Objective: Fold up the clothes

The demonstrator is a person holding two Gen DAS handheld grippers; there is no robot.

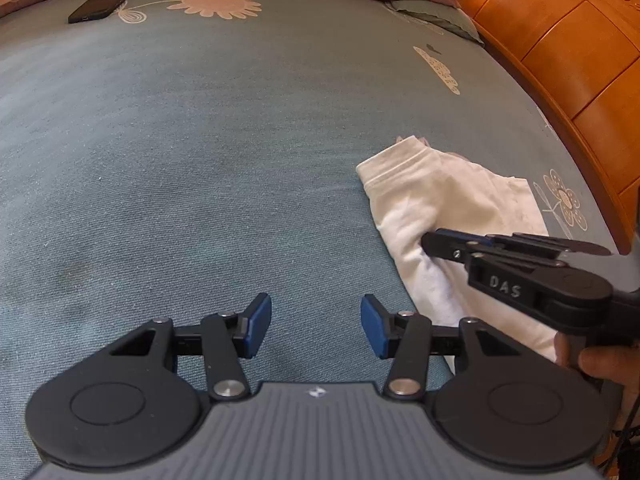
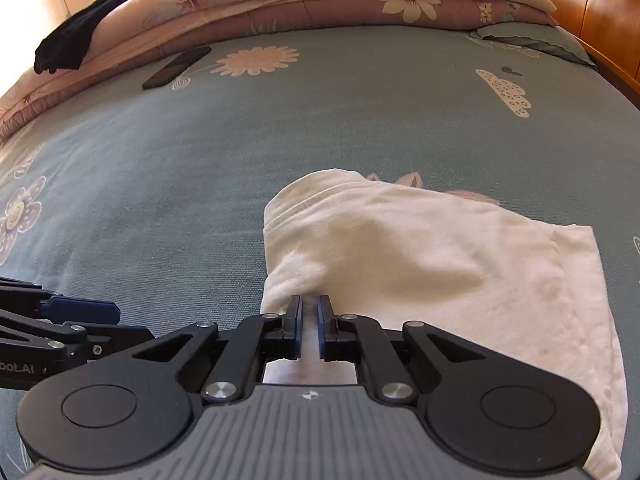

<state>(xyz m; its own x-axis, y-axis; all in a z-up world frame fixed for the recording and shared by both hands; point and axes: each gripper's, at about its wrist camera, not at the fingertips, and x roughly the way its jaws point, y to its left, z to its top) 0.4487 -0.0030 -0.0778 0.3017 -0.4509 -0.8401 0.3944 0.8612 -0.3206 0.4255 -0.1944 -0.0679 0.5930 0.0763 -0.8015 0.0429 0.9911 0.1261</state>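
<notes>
We see a folded white cotton garment lying on the blue-grey bedsheet with pale flower prints, toward the side where the orange wooden headboard panels run. Our right gripper is over the garment's near left corner, its blue-padded jaws drawn almost together with only a narrow slit between them. From the right wrist view we see white cloth just past the tips, but we cannot tell whether any of it is pinched. The left wrist view shows that same gripper from the side, reaching across the cloth, with part of a hand on its grip at the frame's edge.

Our left gripper hangs over bare sheet just left of the garment, jaws standing apart with nothing between them; the right wrist view catches only its blue pad and black linkage at the left edge.

Both views show a dark phone lying on the sheet far off. Only the right wrist view shows a black garment draped over the stacked pink floral quilts.
</notes>
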